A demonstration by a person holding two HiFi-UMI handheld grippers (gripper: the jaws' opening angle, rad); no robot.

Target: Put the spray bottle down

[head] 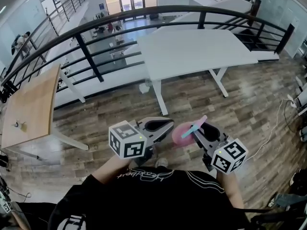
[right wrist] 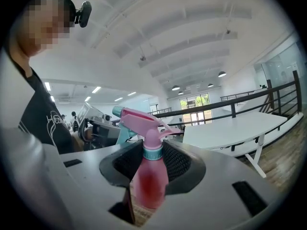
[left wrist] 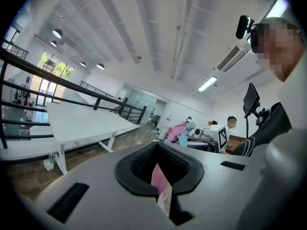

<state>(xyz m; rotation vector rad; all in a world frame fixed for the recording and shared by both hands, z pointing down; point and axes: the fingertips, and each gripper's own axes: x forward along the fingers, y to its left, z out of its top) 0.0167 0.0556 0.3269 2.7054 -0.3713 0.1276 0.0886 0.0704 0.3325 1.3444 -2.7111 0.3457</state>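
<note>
A pink spray bottle [right wrist: 149, 176] with a teal collar, pink trigger and teal nozzle stands upright between the jaws of my right gripper [right wrist: 151, 164], which is shut on its body. In the head view the spray bottle [head: 183, 133] is held in the air at waist height by the right gripper [head: 197, 130], over the wooden floor. My left gripper [head: 169, 123] is beside it on the left, a short gap away. Its jaws are shut on a thin pink sheet [left wrist: 159, 180] with a white tag. From the left gripper view the bottle [left wrist: 178, 131] shows ahead.
A large white table [head: 192, 47] stands ahead, beyond it a black railing [head: 96, 25]. A wooden table [head: 31, 104] is at the left. A white cable [head: 273, 123] runs over the floor at the right. People sit in the distance [left wrist: 231, 123].
</note>
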